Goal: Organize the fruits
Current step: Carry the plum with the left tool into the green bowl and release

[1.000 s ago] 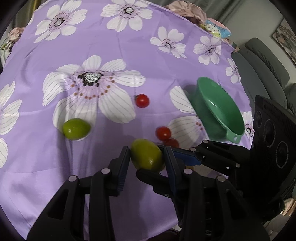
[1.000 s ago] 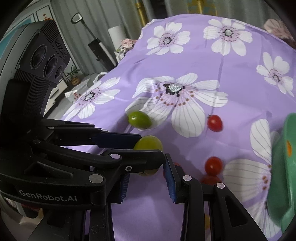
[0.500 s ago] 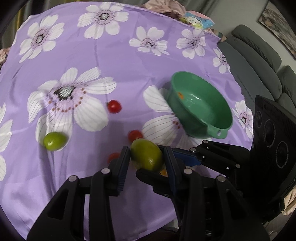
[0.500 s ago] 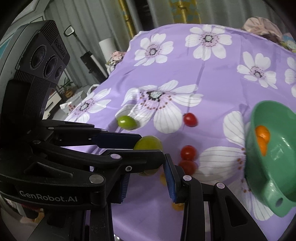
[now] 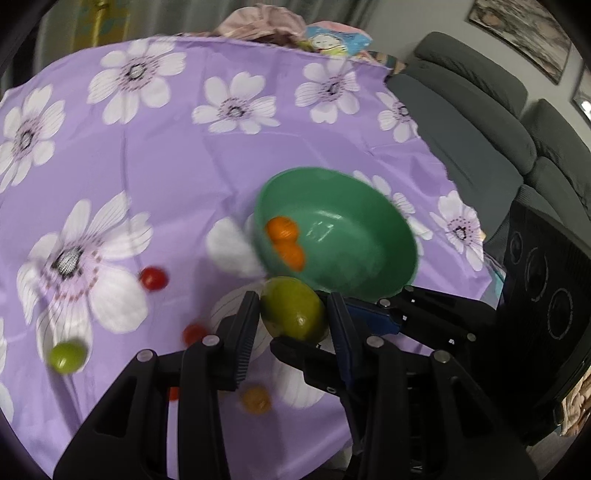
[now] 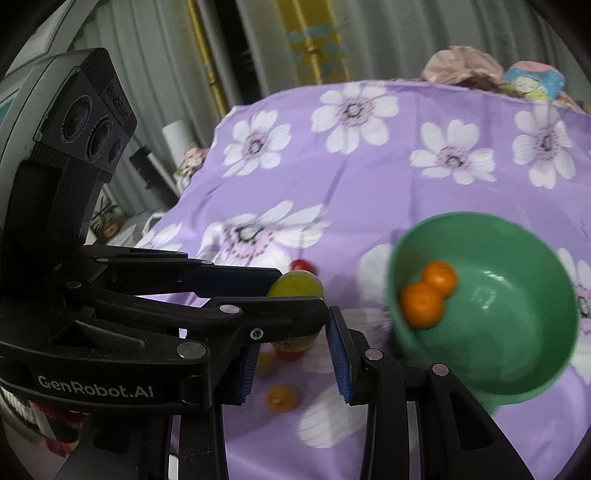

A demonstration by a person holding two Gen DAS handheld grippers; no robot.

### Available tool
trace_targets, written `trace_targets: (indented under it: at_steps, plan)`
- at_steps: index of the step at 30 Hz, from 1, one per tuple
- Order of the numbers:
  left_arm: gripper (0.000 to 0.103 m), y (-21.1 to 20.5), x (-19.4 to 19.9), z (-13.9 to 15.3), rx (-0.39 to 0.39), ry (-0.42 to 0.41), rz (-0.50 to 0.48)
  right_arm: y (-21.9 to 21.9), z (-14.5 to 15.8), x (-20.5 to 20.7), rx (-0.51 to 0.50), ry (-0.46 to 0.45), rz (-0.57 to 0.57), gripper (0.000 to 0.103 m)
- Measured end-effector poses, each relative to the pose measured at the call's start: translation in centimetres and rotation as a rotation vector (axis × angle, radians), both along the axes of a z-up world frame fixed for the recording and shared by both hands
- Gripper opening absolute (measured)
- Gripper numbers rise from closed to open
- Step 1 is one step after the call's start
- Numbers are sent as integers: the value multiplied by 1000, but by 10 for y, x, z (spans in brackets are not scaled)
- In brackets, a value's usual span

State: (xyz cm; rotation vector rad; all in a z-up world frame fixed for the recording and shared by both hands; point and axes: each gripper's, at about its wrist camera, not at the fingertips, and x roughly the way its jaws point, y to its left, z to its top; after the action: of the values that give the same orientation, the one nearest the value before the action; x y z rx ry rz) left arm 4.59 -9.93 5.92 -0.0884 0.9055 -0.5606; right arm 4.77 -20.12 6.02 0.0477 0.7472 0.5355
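Observation:
My left gripper point(image 5: 291, 314) is shut on a green lime point(image 5: 293, 308) and holds it above the purple flowered cloth, just short of the near rim of a green bowl point(image 5: 369, 206). The bowl holds two small oranges point(image 5: 282, 229). The held lime point(image 6: 295, 286) and the bowl point(image 6: 517, 306) also show in the right wrist view. My right gripper point(image 6: 291, 350) is open and empty, just below and beside the left one. A second lime point(image 5: 66, 356), red cherry tomatoes point(image 5: 153, 278) and a small yellow fruit point(image 5: 255, 398) lie on the cloth.
The table is covered by the purple cloth point(image 5: 166, 155); its near edge falls away below the grippers. A grey sofa point(image 5: 480, 110) stands at the right. Bundled fabrics point(image 5: 273, 22) lie at the far edge. Curtains point(image 6: 240, 55) hang behind.
Both grippers have risen and moved toward the bowl, with the lime still in the left one. The bowl's inside and its two oranges have come into view.

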Motion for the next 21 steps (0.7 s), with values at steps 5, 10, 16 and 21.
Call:
trace_targets:
  at_steps: [5, 10, 16, 21]
  plan:
    - [38, -29, 10, 6, -1, -25, -58, -25, 5, 2, -1, -27, -67, 37]
    - [38, -51, 21, 5, -4, -21, -102, -45, 6, 5, 0, -31, -123, 37]
    - [38, -68, 31, -4, -12, 13, -131, -61, -2, 10, 4, -7, -160, 37]
    - [38, -73, 37, -13, -15, 39, -140, -70, -11, 16, 12, 19, -178, 37]
